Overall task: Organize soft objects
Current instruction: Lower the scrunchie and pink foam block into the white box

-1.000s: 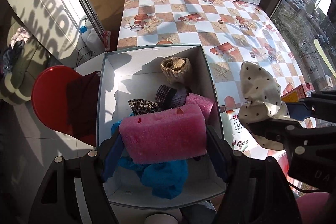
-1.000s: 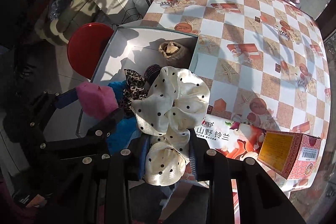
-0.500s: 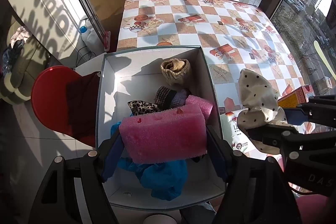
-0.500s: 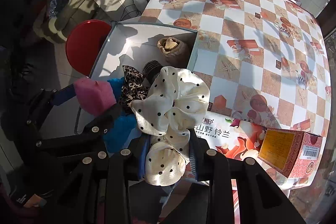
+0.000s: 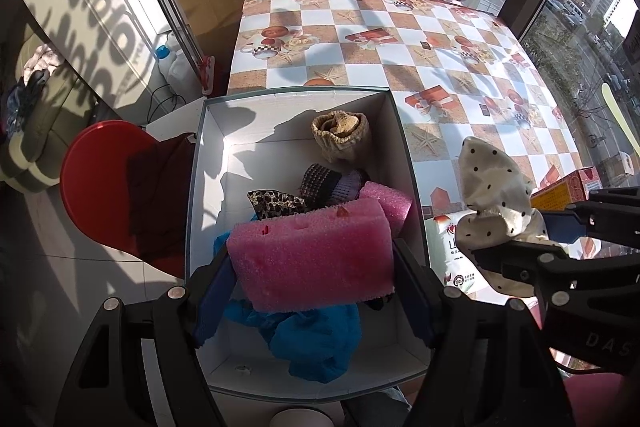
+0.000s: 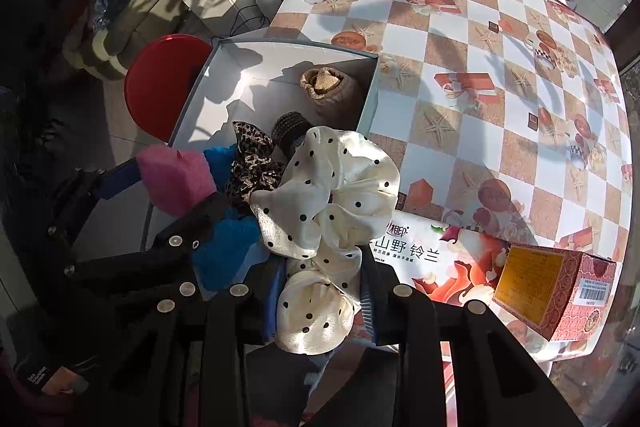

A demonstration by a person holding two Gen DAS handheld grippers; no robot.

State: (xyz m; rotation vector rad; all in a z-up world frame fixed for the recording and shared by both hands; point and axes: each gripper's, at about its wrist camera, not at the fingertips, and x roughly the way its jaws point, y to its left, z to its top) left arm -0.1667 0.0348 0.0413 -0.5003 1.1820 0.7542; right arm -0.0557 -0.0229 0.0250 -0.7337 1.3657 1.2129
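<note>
A pink foam sponge [image 5: 312, 259] is clamped between the blue pads of my left gripper [image 5: 314, 287], which is shut on it above the near end of a white open box [image 5: 212, 155]. My right gripper [image 6: 320, 291] is shut on a cream polka-dot scrunchie [image 6: 332, 203], held over the box's right edge beside the left gripper [image 6: 168, 187]. Inside the box lie a beige knitted roll [image 5: 340, 135], a dark knitted piece [image 5: 324, 183], a leopard scrunchie [image 5: 276, 203], a second pink foam piece [image 5: 388, 199] and a blue cloth [image 5: 316, 335].
The box sits at the near left corner of a table with a checkered cloth [image 5: 400, 47]. A printed tissue pack [image 6: 440, 259] and a red-orange carton [image 6: 552, 291] lie at the table's near edge. A red stool [image 5: 96, 183] stands left of the box.
</note>
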